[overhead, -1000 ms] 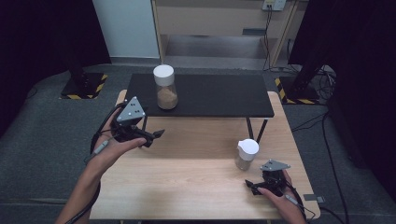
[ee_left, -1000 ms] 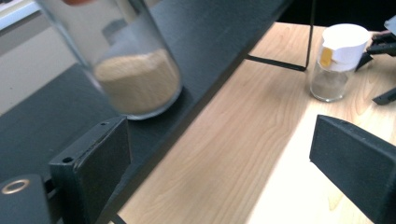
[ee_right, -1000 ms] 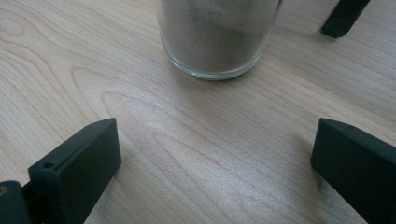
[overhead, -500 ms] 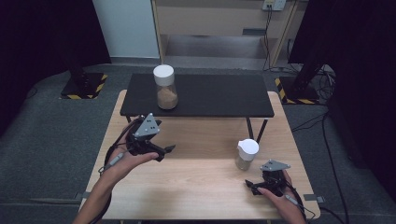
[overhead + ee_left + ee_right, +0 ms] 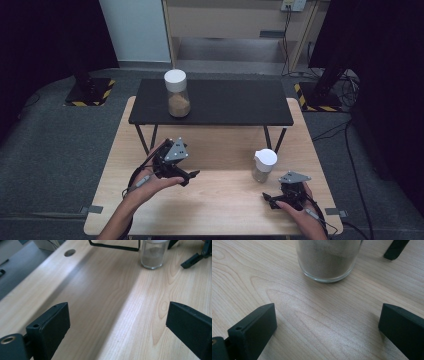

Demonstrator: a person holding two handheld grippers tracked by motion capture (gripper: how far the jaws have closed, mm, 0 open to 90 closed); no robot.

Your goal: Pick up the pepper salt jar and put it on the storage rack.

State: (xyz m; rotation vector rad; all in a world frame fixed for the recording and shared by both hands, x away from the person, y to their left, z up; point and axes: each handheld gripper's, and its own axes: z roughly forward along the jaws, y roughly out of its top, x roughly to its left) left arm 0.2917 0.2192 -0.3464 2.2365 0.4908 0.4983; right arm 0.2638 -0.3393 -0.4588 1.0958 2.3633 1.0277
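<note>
Left tongs [image 5: 192,176] lower now, small jar [image 5: 263,165] just beyond right tongs [image 5: 267,198].

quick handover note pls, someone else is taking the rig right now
Left hand-held gripper: open, empty, low over the wooden table.
Right hand-held gripper: open, empty, just short of the small jar.
Small jar: upright on the table, white lid on, part full of sandy stuff.
Tall jar: upright on the black shelf, lid on.
Done: nothing gripped yet.
Left: probably close the right jaws on the small jar.
</note>
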